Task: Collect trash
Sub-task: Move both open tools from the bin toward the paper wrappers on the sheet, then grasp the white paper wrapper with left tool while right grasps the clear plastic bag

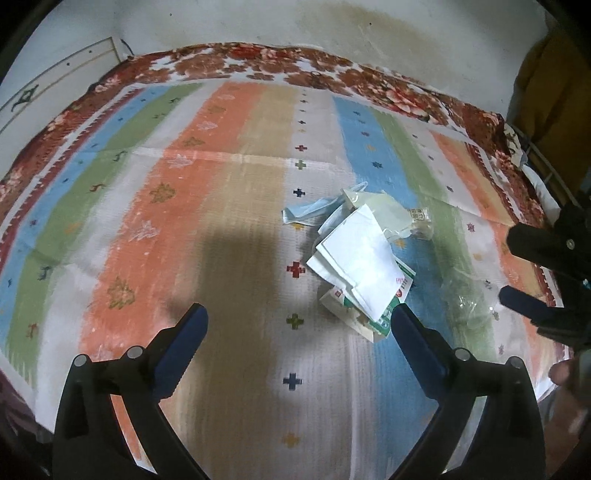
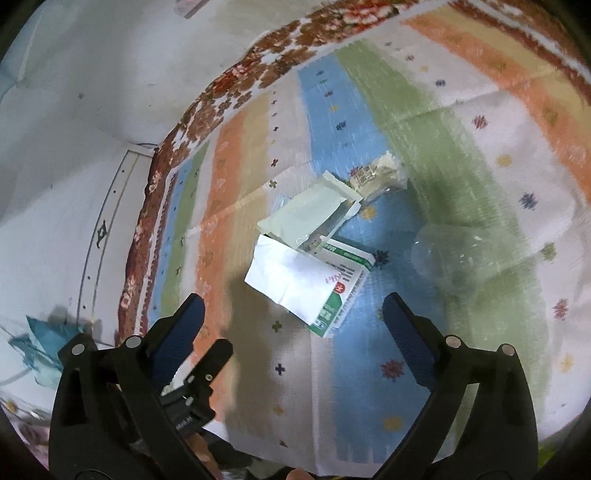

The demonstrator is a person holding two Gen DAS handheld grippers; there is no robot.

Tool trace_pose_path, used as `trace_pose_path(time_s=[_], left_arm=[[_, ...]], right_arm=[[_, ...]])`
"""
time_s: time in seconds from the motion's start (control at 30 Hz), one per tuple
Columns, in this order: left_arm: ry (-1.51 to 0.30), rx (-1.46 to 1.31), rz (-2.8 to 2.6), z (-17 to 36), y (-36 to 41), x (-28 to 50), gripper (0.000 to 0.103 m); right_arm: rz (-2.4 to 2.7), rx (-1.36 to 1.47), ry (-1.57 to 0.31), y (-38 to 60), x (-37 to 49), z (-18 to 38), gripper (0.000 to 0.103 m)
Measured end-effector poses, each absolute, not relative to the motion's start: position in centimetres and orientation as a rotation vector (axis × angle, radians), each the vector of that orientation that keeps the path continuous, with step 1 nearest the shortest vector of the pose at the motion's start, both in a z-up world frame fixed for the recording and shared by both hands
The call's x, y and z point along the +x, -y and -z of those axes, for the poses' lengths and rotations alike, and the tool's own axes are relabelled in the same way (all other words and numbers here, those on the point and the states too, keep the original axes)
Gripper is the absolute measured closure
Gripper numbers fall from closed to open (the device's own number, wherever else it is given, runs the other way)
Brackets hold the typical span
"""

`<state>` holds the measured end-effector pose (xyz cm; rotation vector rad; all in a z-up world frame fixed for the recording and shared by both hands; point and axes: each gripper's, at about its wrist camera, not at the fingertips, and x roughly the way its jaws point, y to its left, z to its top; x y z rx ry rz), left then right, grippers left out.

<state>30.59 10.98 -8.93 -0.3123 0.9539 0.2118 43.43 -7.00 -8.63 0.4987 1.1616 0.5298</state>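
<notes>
Both hand-held grippers, left and right, gape above trash pile.

wall: white, stained (brownish patch) | bed cover: striped, floral border | light: dim

The white paper covers most of the green-and-white carton and part of the blue face mask, so the carton's print cannot be read. The clear plastic piece is blurred and its shape cannot be made out. The right gripper is cut off by the left wrist view's edge, and the striped mat by the right wrist view's edge.
</notes>
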Motion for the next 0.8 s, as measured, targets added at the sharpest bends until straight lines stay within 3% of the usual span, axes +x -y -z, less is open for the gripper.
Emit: trace_pose_path(time_s=[0.43, 0.63, 0.7, 0.8], left_arm=[[-0.967, -0.324, -0.170, 11.4, -12.1, 33.7, 0.006], [-0.990, -0.296, -0.127, 12.4, -11.7, 34.6, 0.006], [-0.988, -0.295, -0.125, 12.8, -11.8, 34.8, 0.007], [-0.967, -0.331, -0.114, 13.1, -12.4, 35.1, 0.007]], right_arm=[[-0.512, 0.628, -1.226, 5.4, 48.1, 12.8, 0.013], [-0.558, 0.625, -1.232, 3.5, 49.8, 13.4, 0.024], [-0.563, 0.633, -1.240, 3.1, 50.3, 13.7, 0.034], [-0.580, 0.665, -1.257, 2.4, 51.2, 14.5, 0.039]])
